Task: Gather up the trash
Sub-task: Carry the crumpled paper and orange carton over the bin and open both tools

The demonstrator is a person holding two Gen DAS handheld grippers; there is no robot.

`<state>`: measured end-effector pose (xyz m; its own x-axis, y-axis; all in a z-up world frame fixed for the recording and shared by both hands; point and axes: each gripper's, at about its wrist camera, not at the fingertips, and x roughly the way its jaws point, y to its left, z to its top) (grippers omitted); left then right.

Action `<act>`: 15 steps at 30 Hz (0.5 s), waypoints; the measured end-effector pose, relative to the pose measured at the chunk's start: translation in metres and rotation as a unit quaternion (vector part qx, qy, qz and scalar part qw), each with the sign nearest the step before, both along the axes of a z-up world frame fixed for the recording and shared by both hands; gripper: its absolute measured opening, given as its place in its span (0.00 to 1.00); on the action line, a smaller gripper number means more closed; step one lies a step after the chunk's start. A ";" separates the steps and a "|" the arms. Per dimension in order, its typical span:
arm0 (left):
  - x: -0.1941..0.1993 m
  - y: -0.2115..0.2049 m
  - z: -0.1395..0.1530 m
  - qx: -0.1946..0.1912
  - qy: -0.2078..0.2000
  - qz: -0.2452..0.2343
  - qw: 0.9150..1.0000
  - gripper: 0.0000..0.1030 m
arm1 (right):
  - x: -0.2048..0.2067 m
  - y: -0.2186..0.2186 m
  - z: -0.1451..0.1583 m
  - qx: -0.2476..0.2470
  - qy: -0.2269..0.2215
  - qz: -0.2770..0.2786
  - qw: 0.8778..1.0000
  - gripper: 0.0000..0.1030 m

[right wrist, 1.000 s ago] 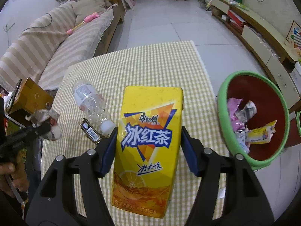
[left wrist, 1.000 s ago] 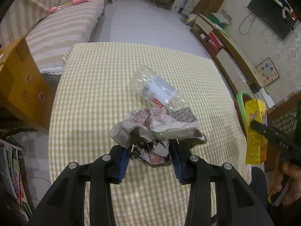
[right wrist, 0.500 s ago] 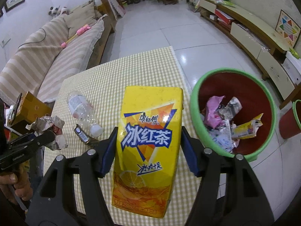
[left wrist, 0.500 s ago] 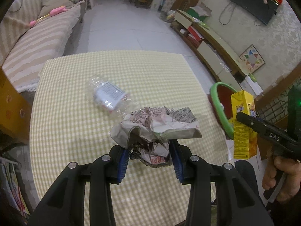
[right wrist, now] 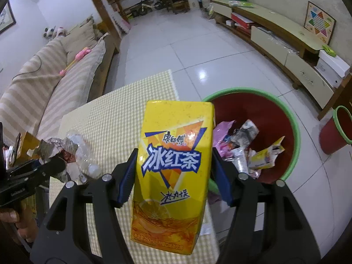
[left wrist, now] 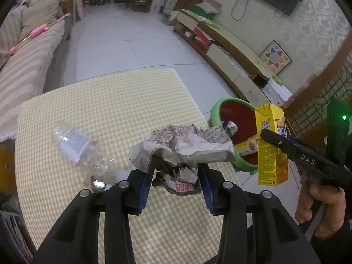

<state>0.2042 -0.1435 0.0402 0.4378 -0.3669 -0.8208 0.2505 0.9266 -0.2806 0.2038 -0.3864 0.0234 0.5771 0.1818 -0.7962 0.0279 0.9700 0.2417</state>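
Note:
My left gripper (left wrist: 176,184) is shut on a crumpled wad of printed paper (left wrist: 180,147), held above the checked tablecloth (left wrist: 105,101). My right gripper (right wrist: 172,171) is shut on a yellow iced-tea carton (right wrist: 173,158), which stands upright between the blue pads. In the left wrist view that carton (left wrist: 271,145) hangs at the table's right edge, in front of the red bin with a green rim (left wrist: 222,103). The bin (right wrist: 272,110) on the floor holds several wrappers. A clear plastic bottle (left wrist: 81,147) lies on the cloth, with a small dark wrapper beside its cap.
A striped sofa (right wrist: 44,83) runs along the left of the table. A low TV cabinet (right wrist: 286,44) lines the right wall. A second, smaller red bin (right wrist: 338,129) stands at far right on the tiled floor. A person's hand (left wrist: 319,206) grips the right tool.
Both grippers have swung to the right with their loads. The bin has come further into both views and the bottle has slid toward the left of the left wrist view.

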 end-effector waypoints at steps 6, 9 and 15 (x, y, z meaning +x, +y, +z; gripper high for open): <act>0.014 -0.037 0.003 -0.004 0.000 -0.026 1.000 0.37 | 0.005 -0.036 0.008 -0.003 -0.009 -0.026 1.000 0.60; 0.017 -0.056 0.004 -0.007 -0.001 -0.042 0.999 0.37 | 0.008 -0.055 0.009 -0.001 -0.017 -0.038 0.999 0.60; 0.026 -0.100 0.002 -0.012 0.003 -0.071 0.997 0.38 | 0.013 -0.086 0.008 0.001 -0.027 -0.060 0.998 0.60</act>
